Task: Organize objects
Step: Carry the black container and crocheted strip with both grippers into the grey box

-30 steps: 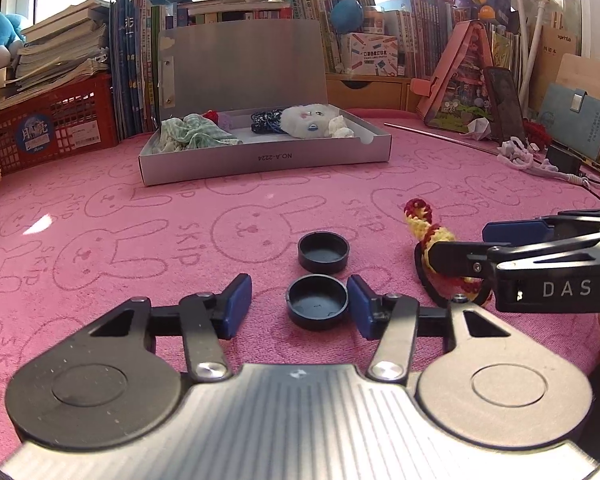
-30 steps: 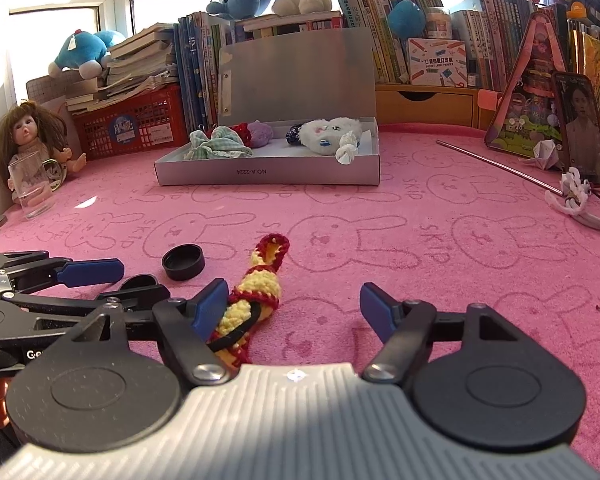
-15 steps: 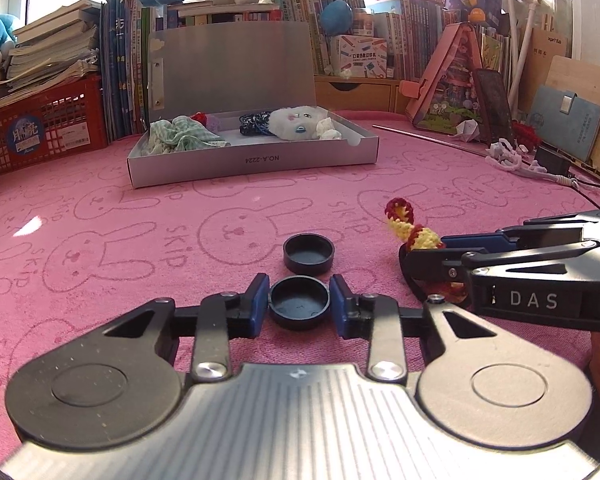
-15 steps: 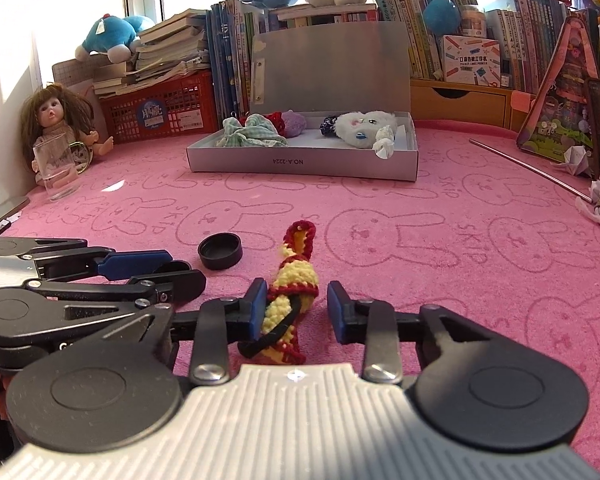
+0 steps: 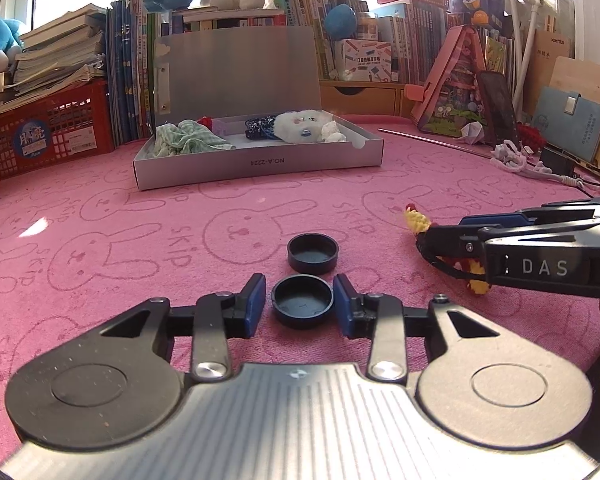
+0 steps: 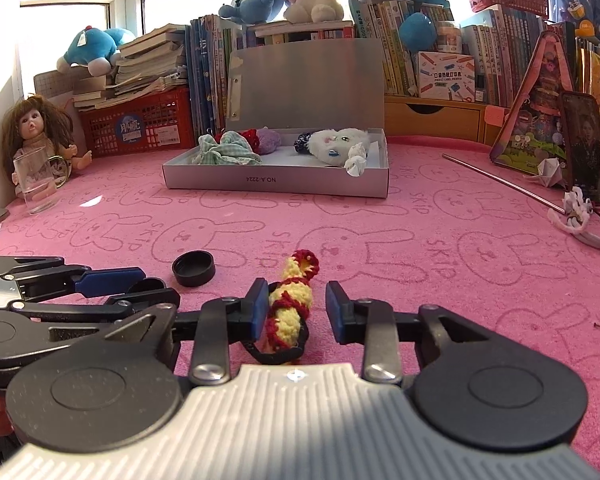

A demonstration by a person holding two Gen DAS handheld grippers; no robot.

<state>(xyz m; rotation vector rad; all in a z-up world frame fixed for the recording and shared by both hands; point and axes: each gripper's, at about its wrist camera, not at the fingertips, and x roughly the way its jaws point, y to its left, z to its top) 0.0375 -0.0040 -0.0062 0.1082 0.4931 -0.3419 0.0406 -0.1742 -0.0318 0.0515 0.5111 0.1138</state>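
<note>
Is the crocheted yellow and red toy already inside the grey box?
No. The crocheted toy lies on the pink mat between the right gripper's fingers, well short of the grey box.

- We see a doll with brown hair at the far left.
- A clear glass stands in front of her.
- A red basket holds a pile of books.
- Soft blue toys sit up high.

Crocheted toy between parted tongs
</note>
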